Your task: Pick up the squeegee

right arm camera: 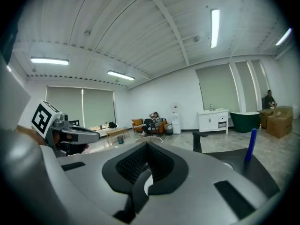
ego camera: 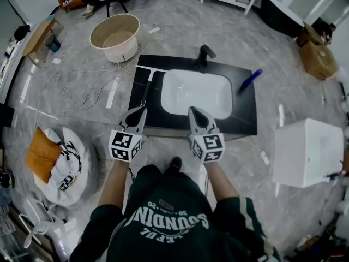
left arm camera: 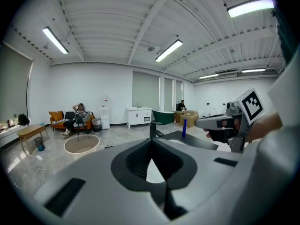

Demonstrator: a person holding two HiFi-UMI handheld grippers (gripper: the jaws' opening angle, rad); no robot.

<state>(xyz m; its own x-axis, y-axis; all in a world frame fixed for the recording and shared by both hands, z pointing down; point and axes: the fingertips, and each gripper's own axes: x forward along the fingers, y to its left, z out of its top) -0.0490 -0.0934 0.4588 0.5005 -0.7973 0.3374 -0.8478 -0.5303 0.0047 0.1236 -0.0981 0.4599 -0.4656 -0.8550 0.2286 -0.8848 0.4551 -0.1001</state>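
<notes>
Count from the head view was: two grippers, left gripper [ego camera: 140, 111] and right gripper [ego camera: 193, 110]. One squeegee [ego camera: 148, 86] just ahead of the left fingers. One sink [ego camera: 164, 91] ahead between both finger pairs, one faucet [ego camera: 204, 55] beyond it. One blue upright item [ego camera: 251, 79] ahead-right of the right fingers. One round tub [ego camera: 114, 36] well ahead-left. One white box [ego camera: 308, 152] far right.

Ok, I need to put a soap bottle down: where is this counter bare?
Bare: the counter right of the basin, in front of the blue tool, and the back strip left of the faucet. Crowded: the left strip, taken by the squeegee, and the front edge, where the left gripper and right gripper hover.
</notes>
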